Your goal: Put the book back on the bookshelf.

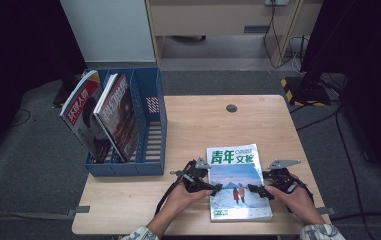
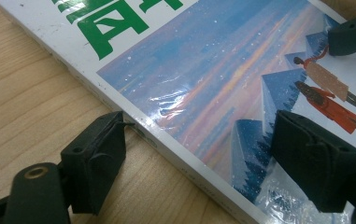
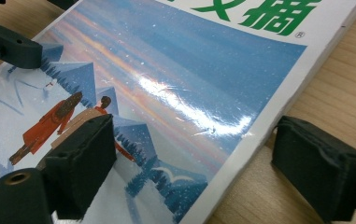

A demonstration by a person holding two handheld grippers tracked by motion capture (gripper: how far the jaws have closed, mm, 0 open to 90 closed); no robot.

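Left gripper view is showing the left gripper standing spread, straddling the magazine's edge without pinching; the right gripper is straddling the opposite edge likewise. With one jaw merely riding on the glossy cover, a closing pinch is risking slipping off or creasing it against the table.

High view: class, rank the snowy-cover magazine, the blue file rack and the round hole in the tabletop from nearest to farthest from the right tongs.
1. Snowy-cover magazine: flat on the table, its right edge between the open jaws of the right tongs.
2. Round hole: near the table's far edge, up and a little left.
3. Blue file rack: at the table's left edge, holding two magazines.
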